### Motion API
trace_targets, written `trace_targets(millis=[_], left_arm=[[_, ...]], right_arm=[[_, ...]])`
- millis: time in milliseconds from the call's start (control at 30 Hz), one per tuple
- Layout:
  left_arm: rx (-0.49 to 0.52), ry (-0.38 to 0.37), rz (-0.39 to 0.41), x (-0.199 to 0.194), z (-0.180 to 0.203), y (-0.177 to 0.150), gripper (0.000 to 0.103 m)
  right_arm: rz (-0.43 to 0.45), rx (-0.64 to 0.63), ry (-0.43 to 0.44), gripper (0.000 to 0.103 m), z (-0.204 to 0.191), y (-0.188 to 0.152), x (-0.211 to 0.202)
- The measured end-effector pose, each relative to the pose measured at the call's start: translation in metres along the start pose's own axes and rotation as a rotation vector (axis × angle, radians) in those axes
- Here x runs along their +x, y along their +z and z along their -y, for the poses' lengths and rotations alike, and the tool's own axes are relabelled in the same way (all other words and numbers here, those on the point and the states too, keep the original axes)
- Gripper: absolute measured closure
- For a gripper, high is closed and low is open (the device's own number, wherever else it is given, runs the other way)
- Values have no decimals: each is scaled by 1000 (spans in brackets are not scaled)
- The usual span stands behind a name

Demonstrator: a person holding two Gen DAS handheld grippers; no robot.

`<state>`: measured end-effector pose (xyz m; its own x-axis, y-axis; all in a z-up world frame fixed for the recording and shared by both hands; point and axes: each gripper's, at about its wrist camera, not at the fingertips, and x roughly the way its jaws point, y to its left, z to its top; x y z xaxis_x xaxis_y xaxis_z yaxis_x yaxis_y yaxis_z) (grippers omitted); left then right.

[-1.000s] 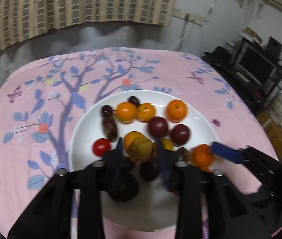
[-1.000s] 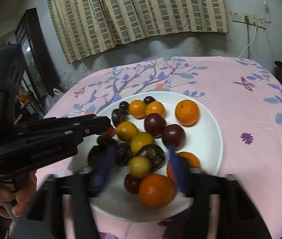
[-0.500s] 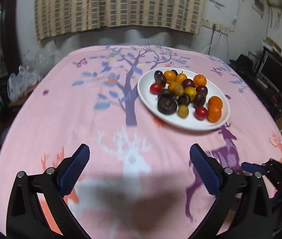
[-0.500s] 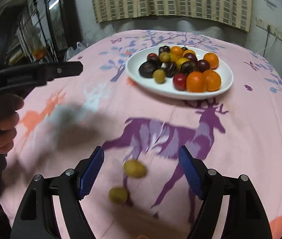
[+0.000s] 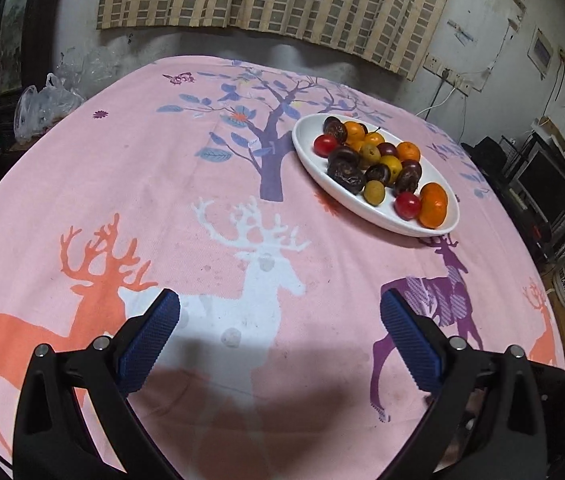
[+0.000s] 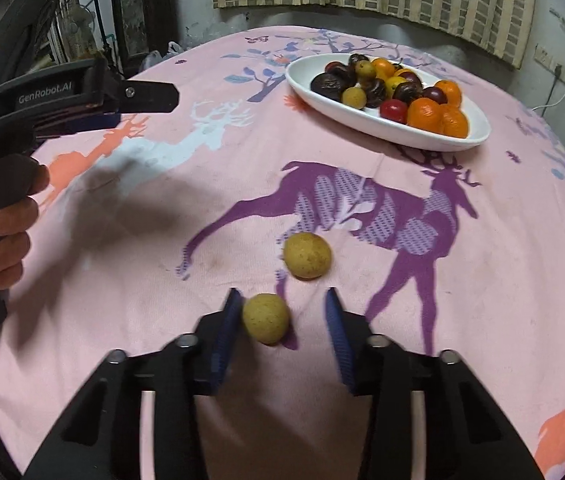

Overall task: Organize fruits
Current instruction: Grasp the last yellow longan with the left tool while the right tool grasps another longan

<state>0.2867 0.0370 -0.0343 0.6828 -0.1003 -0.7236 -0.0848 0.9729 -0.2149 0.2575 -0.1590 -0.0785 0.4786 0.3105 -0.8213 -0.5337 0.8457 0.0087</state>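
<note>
Grippers withdrawn from plate [image 6: 478,136], two loose fruits [image 6: 307,255]

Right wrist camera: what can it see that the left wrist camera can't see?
Only the right wrist view: two loose yellow-green fruits, one between the right gripper's jaws, which have just been closing but aren't pinching it, and a hand holding the left gripper. Only the left wrist view: the left gripper's jaws from behind, just opened wide, empty, and a TV shelf. Both: the white plate of fruit on the pink tablecloth.
</note>
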Motion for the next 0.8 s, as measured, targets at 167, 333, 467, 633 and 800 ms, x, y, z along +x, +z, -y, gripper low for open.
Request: trace_targets(millis=[167,333,467,633,800], left_arm=[[56,1,-1,4,12,-6,5],[260,-149,-8,0,65,-25,12],[395,-212,-60,13,105,-39,37],[448,-238,-96,27,131,-47,46],[475,-233,-137,41,142,-54,60]], right_arm=[[95,114,-20,81,27,1,-24],[170,249,-34,81,62,0,-47],[201,288,-29,81,73,-3,-55],[208,293,-21,81,75,-3,-59],[211,293,-19,81,75,-2,-59]])
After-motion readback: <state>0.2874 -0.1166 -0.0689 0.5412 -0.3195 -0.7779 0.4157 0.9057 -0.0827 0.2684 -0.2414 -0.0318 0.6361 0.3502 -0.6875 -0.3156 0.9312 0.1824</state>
